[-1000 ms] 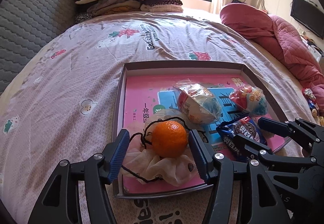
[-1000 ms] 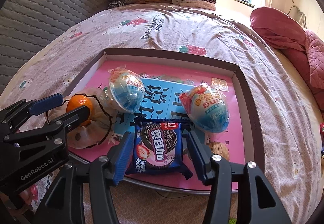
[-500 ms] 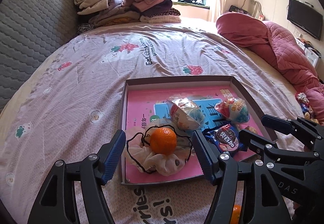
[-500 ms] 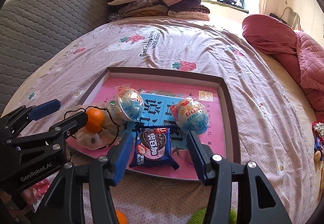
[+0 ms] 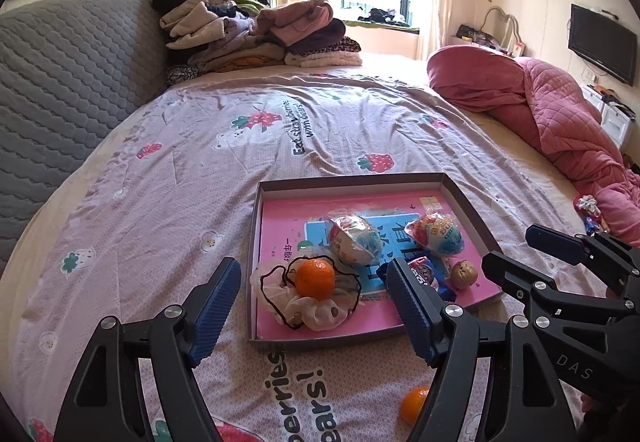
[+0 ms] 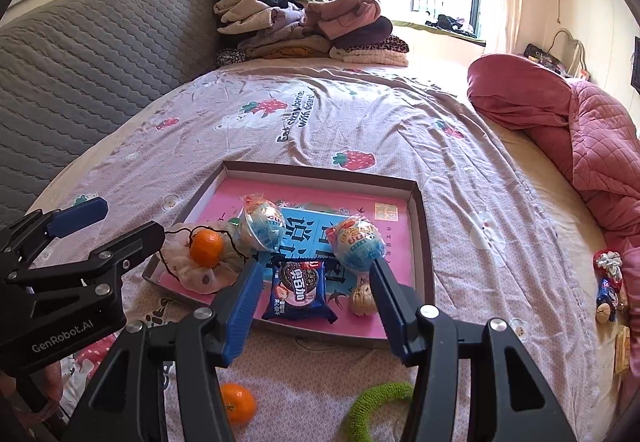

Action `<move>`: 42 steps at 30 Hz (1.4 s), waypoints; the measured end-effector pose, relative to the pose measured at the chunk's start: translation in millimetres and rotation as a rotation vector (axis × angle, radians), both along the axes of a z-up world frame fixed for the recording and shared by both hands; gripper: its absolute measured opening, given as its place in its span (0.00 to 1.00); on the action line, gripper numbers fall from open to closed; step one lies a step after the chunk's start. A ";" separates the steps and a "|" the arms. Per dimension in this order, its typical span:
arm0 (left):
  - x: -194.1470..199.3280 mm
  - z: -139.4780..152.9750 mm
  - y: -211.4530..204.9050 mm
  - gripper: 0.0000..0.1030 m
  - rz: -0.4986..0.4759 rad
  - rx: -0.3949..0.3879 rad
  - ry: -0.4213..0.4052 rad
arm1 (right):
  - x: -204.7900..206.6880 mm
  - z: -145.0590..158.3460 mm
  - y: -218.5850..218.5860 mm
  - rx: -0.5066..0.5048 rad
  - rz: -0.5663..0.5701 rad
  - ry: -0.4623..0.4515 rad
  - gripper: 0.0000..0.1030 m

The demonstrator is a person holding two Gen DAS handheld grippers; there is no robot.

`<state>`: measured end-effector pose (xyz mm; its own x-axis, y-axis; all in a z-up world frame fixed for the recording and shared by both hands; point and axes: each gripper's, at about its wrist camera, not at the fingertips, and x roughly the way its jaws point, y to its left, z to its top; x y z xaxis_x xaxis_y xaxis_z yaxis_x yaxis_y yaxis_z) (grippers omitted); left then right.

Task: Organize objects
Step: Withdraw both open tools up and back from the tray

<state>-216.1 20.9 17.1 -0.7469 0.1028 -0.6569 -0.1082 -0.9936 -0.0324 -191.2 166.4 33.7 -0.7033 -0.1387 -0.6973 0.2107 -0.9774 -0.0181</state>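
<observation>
Left claw [image 5: 314, 306] low centre, jaws opening wide, empty above tangerine [image 5: 315, 279]. Right claw [image 6: 316, 300] partly open, empty above cookie packet [image 6: 298, 292].

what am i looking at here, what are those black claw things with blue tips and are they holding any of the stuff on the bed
They are two hand-held grippers, one in each of a person's hands, each with a camera looking forward along its two fingers. One picture is from the left gripper, the other from the right gripper; each also sees its partner at the side.

On the bedspread sits a shallow tray. In it lie an orange on a pale scrunchie, two wrapped egg-shaped treats, a blue cookie packet and a walnut. Outside the tray, nearer the cameras, lie a second orange and a green ring.

Nothing is held: the left fingers are opening and the right ones stand apart, all clear of the items.
</observation>
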 end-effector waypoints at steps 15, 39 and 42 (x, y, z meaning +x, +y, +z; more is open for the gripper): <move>45.7 34.8 13.4 0.75 -0.006 -0.010 0.039 | 50.0 42.2 11.4 0.011 0.017 0.082 0.54; 109.6 33.8 48.5 0.75 -0.038 -0.053 0.024 | 122.5 55.4 48.6 0.022 0.002 0.116 0.54; 114.2 30.8 51.2 0.75 -0.042 -0.060 0.021 | 126.0 49.6 52.5 0.019 -0.005 0.106 0.54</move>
<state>-101.9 72.0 47.8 -0.7565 0.0949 -0.6471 -0.1495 -0.9883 0.0298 -65.1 218.9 83.3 -0.7741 -0.1228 -0.6211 0.2021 -0.9776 -0.0586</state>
